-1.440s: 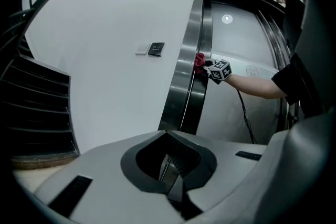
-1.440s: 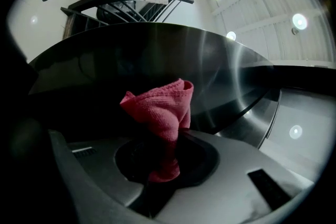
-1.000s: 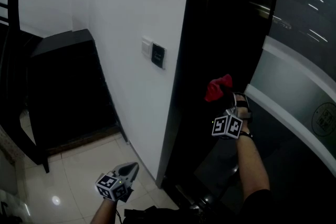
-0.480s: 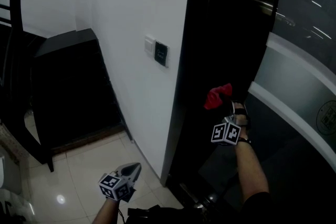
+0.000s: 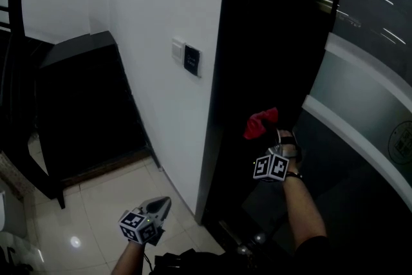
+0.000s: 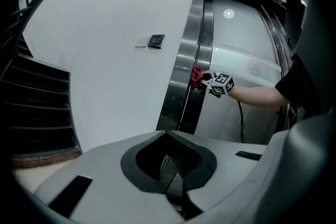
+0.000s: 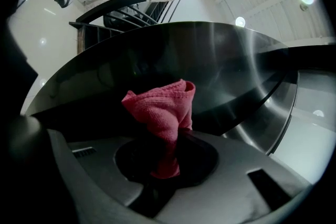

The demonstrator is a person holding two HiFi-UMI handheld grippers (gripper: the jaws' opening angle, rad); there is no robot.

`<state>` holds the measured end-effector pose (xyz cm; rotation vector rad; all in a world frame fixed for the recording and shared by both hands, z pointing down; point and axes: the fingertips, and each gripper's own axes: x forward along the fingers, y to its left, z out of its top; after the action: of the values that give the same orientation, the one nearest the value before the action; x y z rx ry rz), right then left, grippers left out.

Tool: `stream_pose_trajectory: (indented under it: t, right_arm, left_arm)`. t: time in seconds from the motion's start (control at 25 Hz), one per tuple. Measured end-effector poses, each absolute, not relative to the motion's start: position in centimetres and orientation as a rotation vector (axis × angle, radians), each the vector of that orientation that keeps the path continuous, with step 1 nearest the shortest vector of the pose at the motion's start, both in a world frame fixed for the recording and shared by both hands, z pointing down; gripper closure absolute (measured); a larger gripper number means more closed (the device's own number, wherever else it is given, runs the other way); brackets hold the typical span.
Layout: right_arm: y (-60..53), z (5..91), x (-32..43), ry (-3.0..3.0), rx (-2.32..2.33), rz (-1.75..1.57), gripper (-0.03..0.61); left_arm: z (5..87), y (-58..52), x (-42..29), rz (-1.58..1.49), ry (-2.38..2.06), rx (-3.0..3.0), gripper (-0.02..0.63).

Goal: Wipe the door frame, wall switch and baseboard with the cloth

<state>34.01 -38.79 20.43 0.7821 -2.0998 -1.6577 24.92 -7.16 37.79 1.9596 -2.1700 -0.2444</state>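
A bunched red cloth (image 5: 259,123) is pressed against the dark steel door frame (image 5: 257,61), and my right gripper (image 5: 278,142) is shut on it. In the right gripper view the cloth (image 7: 164,110) sticks up from between the jaws and touches the polished frame (image 7: 184,55). A dark wall switch (image 5: 192,60) with a white plate (image 5: 177,49) beside it sits on the white wall, left of the frame. My left gripper (image 5: 159,206) hangs low near the floor, shut and empty. From the left gripper view (image 6: 170,178) I see the cloth (image 6: 196,76) and the switch (image 6: 156,40).
A dark slatted cabinet (image 5: 84,100) stands against the wall at the left, with a dark chair frame (image 5: 16,74) beside it. Glossy pale floor tiles (image 5: 96,209) lie below. A frosted glass door panel (image 5: 360,119) is to the right of the frame.
My right gripper has slid the red cloth a little down the door frame. The left gripper has stayed low by the floor.
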Motion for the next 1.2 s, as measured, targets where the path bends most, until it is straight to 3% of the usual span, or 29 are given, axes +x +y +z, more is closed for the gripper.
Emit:
stream_pose_trajectory:
  t: [1.2]
  right_arm:
    - [-38.4,30.6,34.5,-2.036,0.571,-1.574,0.52]
  left_arm:
    - [38.1,-8.1,25.9,-0.241,-2.126,1.972,0.621]
